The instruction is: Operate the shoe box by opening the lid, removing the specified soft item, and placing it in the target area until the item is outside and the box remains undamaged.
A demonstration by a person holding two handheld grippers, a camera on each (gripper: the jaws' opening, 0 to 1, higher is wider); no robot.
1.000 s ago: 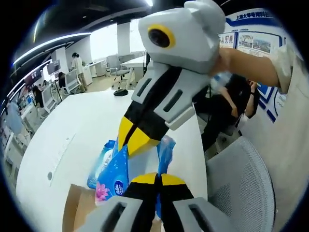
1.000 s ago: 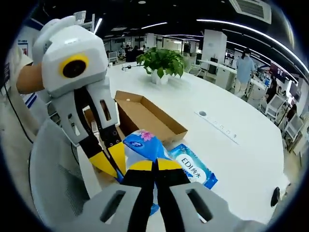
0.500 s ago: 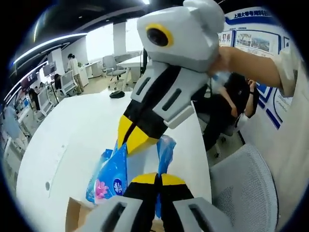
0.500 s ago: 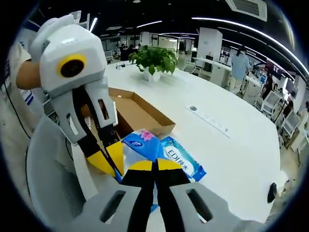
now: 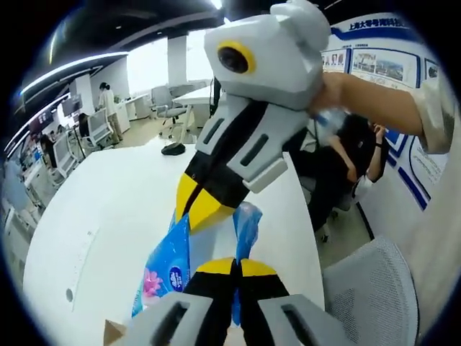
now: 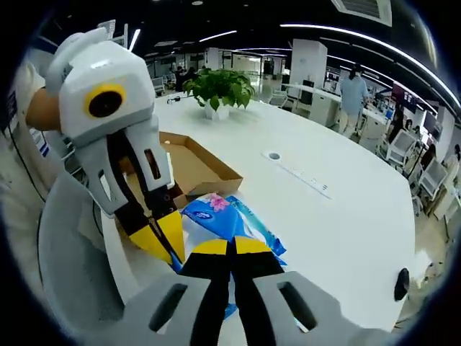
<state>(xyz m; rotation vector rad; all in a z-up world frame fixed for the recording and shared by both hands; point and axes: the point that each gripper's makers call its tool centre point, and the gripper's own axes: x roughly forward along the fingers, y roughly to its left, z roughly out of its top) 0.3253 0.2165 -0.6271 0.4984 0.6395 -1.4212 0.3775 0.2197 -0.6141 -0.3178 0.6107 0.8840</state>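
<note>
Both tongs pinch the same soft blue plastic tissue pack [image 6: 216,216], holding it up in the air above the white table [image 6: 346,216].

In the right gripper view, the right tongs [image 6: 232,252] have their yellow-tipped black jaws pressed together on the near edge of the pack, whose pink flower print faces up. The left tongs [image 6: 160,241] come in from the left, their jaws closed on the pack's left edge, just beside the right ones. Behind the pack lies the open brown cardboard shoe box [image 6: 191,162], resting on the table; the pack is outside it, between the box and the camera. A green potted plant [image 6: 216,90] stands farther back on the table.

In the left gripper view, the left tongs [image 5: 234,270] grip the pack [image 5: 169,263] from below, and the right tongs [image 5: 205,209] reach down from above, clamped on its upper edge. A person's bare forearm [image 5: 374,101] holds the right tool. A grey mesh office chair [image 5: 371,288] stands beside the table edge.
</note>
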